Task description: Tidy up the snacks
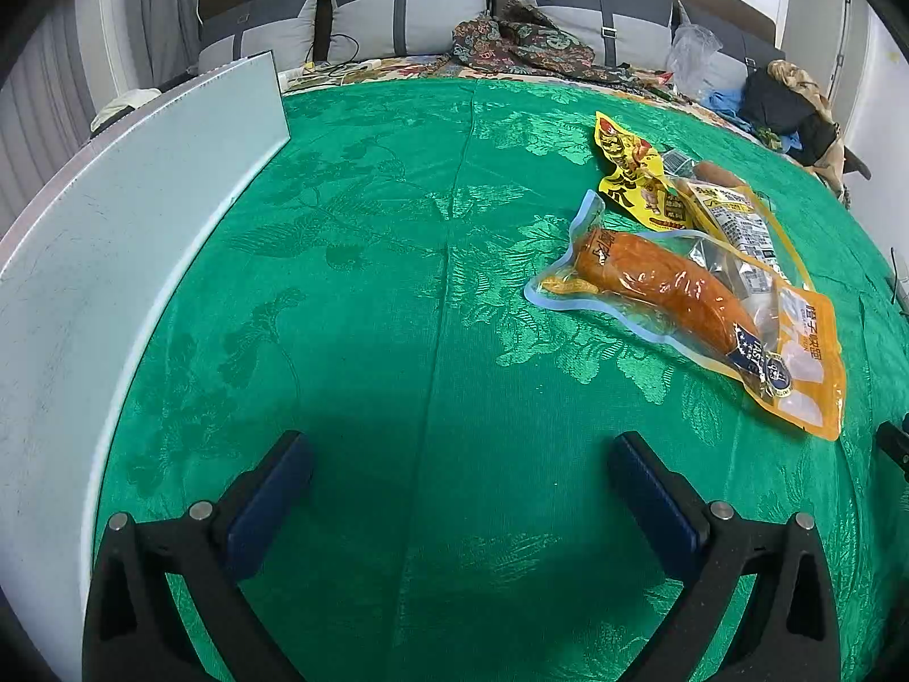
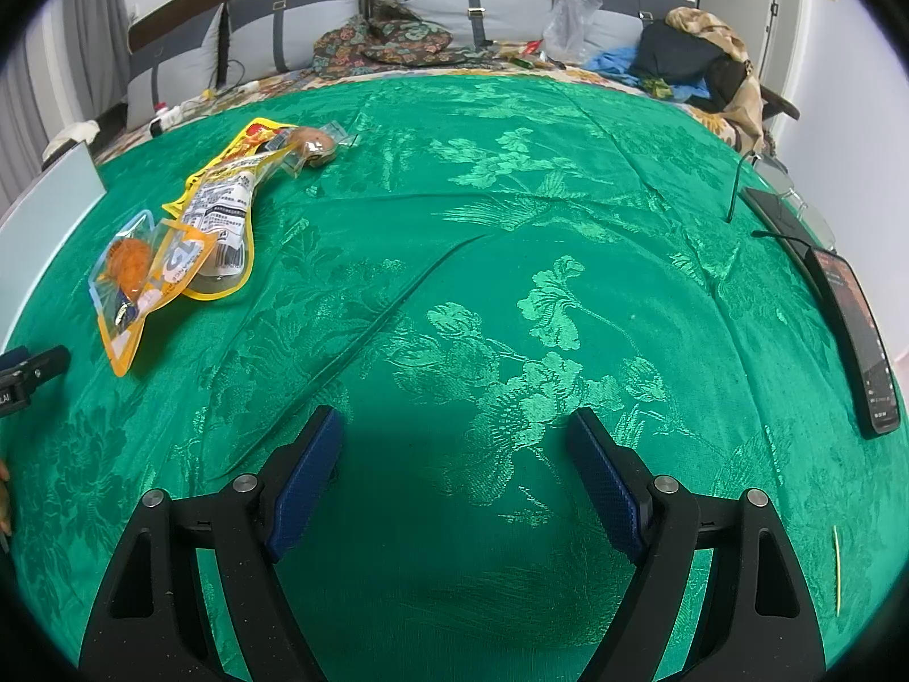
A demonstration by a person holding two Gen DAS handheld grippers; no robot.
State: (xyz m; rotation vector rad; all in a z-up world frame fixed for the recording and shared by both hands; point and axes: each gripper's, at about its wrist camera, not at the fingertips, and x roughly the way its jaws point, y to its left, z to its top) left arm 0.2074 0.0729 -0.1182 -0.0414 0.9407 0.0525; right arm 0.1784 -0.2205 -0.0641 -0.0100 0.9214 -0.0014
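- Left tongs (image 1: 460,454): tilted steeply down over the green cloth (image 1: 397,284), jaws wide, nothing between them.
- Right tongs (image 2: 454,426): same steep downward tilt, jaws wide, empty, over bare cloth.
- Snacks (image 1: 699,261): overlapping heap of packets on the cloth. The heap lies ahead and right of the left tongs, well apart; in the right wrist view it lies ahead and far left.
- Sausage pack (image 1: 659,284): clear pouch, nearest the left tongs; yellow packet (image 1: 630,170) at the heap's far end.
- White board (image 1: 113,238): along the cloth's left edge, left of the heap.
- Phone (image 2: 863,335): at the cloth's right edge, far from the heap.
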